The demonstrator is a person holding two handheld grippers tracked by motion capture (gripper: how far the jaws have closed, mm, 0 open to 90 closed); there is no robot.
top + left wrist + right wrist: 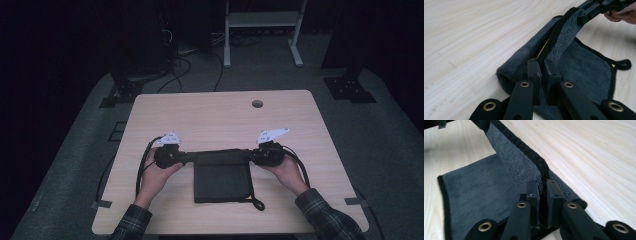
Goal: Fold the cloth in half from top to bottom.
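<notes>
— On the bench [210, 112], how far was the folding taken?
— The dark cloth [221, 181] was pinched at two corners by the left gripper [186, 158] and right gripper [253, 157]; one fold seemed half done, not yet laid flat.

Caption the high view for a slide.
Left tongs and right tongs each pinch an end of a dark towel's far edge, lifted over the wooden table.

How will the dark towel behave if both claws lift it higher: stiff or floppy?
Probably floppy: the dark towel sags between the left claw and the right claw, and folds over itself. It looks light, being thin plush cloth. Its fuzzy pile likely grips rather than slips.
</notes>
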